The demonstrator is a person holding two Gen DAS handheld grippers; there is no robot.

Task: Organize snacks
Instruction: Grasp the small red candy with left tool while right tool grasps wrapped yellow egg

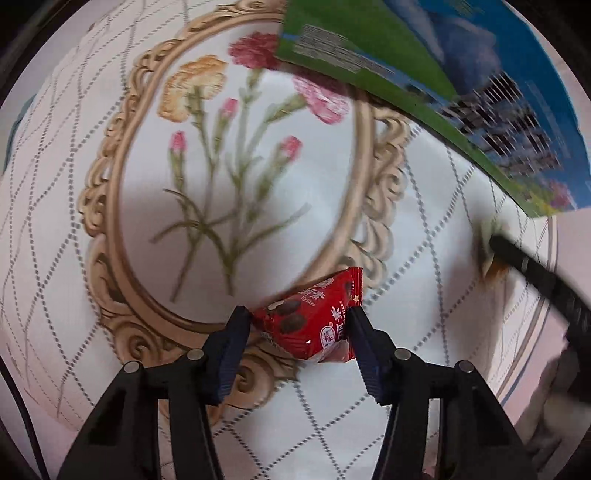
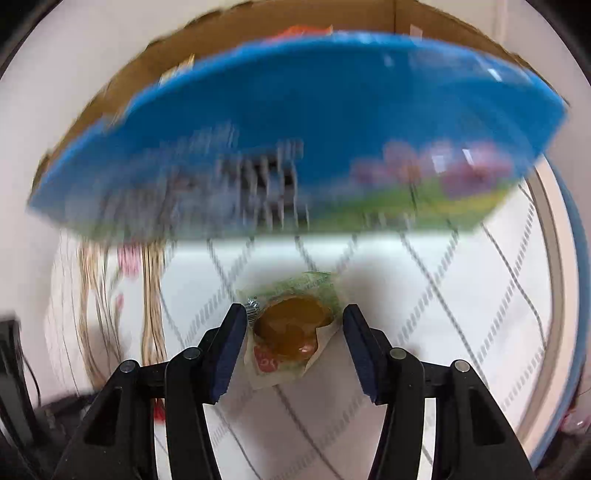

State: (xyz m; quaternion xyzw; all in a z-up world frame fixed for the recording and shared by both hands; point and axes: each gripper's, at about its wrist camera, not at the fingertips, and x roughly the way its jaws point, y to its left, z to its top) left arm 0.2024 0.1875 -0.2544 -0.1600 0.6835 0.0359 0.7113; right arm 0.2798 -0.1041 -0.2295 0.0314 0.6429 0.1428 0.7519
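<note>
While the left gripper [image 1: 299, 325] has its fingers [image 1: 231, 343] clamped on a small red snack packet [image 1: 310, 321], the right gripper [image 2: 295, 328] is spread wide around a clear-wrapped pastry [image 2: 291, 325], its pads apart from the wrapper on both sides. The red packet sits between the left fingertips, lifted above the flower-printed desk [image 1: 221, 166]; it looks light and crinkly, a sealed pillow whose foil could slip, so a hold across its puffed middle seems safest. The pastry lies flat on the desk between the right fingers, soft and easily squashed by my guess; a gentle pinch across its body, or at the wrapper's crimped edge, would suit it. Beyond the fingertips of both grippers a blue and green box [image 2: 295, 129] blurs across, with a cardboard carton [image 2: 258, 22] behind.
</note>
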